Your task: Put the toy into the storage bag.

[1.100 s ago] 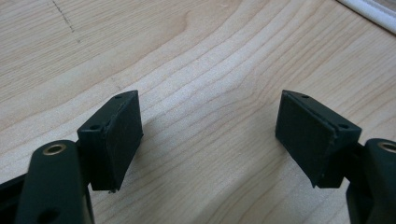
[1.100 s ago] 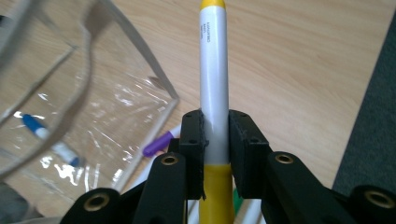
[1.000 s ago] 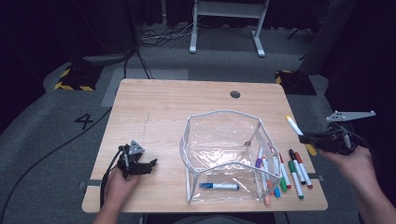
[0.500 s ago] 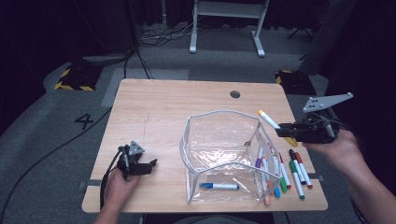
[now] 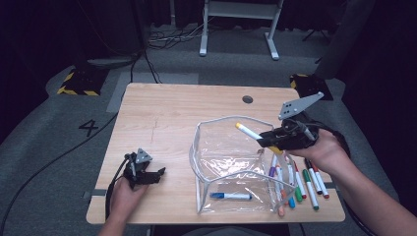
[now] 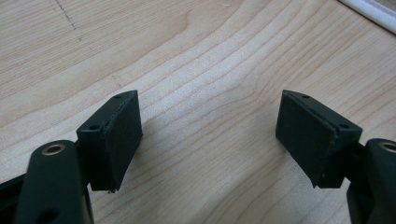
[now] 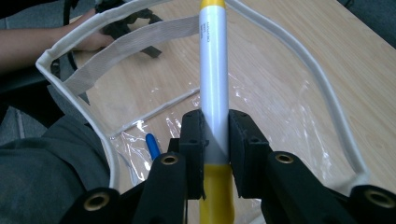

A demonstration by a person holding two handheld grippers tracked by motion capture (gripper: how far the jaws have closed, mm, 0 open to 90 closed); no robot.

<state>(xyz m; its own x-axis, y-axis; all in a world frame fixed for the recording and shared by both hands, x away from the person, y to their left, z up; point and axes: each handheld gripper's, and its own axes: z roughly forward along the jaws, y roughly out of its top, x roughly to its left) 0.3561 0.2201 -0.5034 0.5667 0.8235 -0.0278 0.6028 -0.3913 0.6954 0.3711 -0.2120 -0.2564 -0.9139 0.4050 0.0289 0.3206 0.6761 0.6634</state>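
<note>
One blue marker (image 5: 230, 195) lies in the clear pouch (image 5: 216, 152); the right gripper (image 5: 268, 140) clamps a yellow marker (image 5: 248, 132) above it (many markers (image 5: 295, 182) remain outside); the left gripper (image 5: 160, 173) rests with jaws spread.

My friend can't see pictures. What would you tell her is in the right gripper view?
The right gripper is shut on a white marker with yellow ends, holding it over the open top of a clear plastic pouch with white trim. A blue marker lies inside the pouch, on the light wooden table.
</note>
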